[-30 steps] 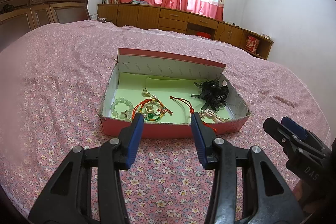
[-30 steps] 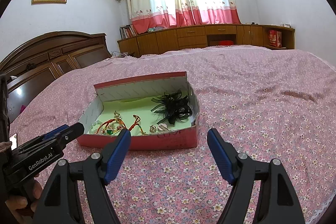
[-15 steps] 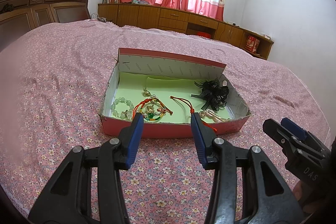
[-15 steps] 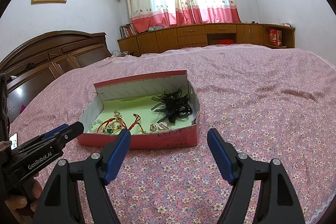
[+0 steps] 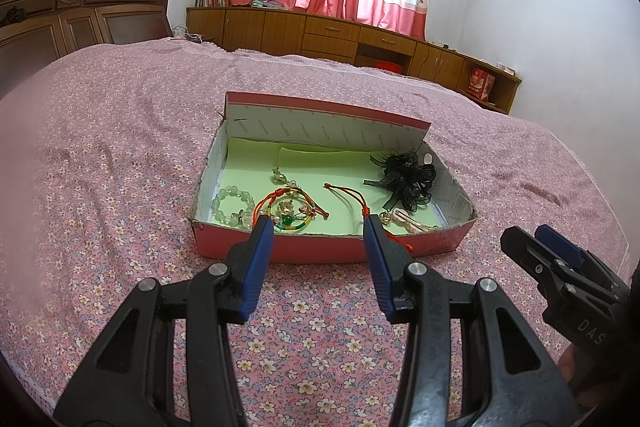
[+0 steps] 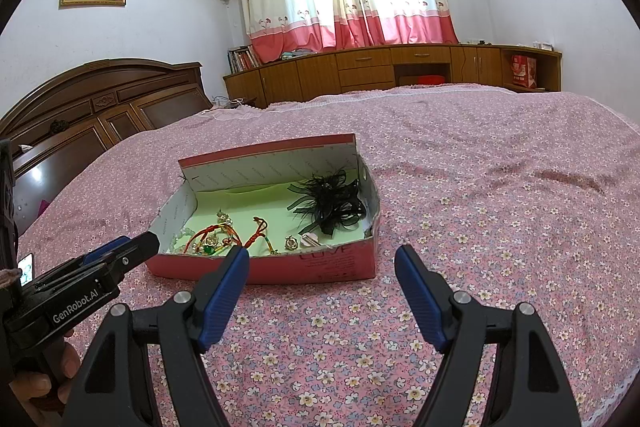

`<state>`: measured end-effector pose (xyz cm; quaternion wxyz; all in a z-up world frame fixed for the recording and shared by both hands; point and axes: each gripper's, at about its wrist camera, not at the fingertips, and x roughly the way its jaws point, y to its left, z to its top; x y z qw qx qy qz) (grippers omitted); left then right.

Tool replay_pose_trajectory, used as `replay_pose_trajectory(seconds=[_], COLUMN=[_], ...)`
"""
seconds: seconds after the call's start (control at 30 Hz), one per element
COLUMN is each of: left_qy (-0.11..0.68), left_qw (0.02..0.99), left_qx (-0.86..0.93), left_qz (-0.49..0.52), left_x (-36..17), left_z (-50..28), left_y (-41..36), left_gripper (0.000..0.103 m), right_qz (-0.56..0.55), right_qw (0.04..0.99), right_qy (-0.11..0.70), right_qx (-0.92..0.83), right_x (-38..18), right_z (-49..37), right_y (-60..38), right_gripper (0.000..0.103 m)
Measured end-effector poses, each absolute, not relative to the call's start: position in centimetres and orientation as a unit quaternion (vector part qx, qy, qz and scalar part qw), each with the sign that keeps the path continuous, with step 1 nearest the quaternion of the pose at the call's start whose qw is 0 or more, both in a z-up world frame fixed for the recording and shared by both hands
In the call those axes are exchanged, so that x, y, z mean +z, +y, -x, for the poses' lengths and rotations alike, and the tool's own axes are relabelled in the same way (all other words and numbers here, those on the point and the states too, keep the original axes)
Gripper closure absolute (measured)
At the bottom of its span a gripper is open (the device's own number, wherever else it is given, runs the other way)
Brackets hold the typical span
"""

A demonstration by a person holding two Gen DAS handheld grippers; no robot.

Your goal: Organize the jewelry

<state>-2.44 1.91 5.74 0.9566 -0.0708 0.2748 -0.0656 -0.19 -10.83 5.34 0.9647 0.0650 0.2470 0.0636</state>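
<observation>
Your left tongs [image 5: 318, 227] stand apart with nothing between the blue pads, poised just short of the near wall of the pink cardboard box [image 5: 320, 249]. Your right tongs [image 6: 320, 259] are spread wider, also empty, hovering over the floral bedspread [image 6: 500, 211] off the box's near right corner.

The box sits on the bed, its lid flap standing up along the far side, its floor lined with pale green paper [image 5: 256, 155].

Contents, all inside the box:
- green bead bracelet [image 5: 234, 205] at the near left corner
- red, yellow and green cord bracelet [image 5: 290, 207] just right of it, with small charms tangled in; the pieces overlap and you cannot tell them apart
- red cord [image 5: 348, 197] curving toward the near wall, its end hanging over the rim
- black ribbon bow [image 5: 406, 183] at the far right, against the right wall
- small gold-coloured pieces [image 5: 404, 219] along the near wall, right of the cord

Each pair of tongs shows at the edge of the other's view.
</observation>
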Motion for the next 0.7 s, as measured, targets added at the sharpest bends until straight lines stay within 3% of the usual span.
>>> replay_pose_trajectory(seconds=[0.7], left_qy=[0.277], left_qw=[0.956], left_qx=[-0.067], left_qz=[0.068], left_x=[5.81], left_z=[2.5], left_y=[1.79], left_gripper=[0.065], right_qz=[-0.067], right_qw=[0.964], right_qy=[0.249], right_qx=[0.063], right_x=[5.13], right_z=[0.21], right_y=[-10.86], right_gripper=[0.026])
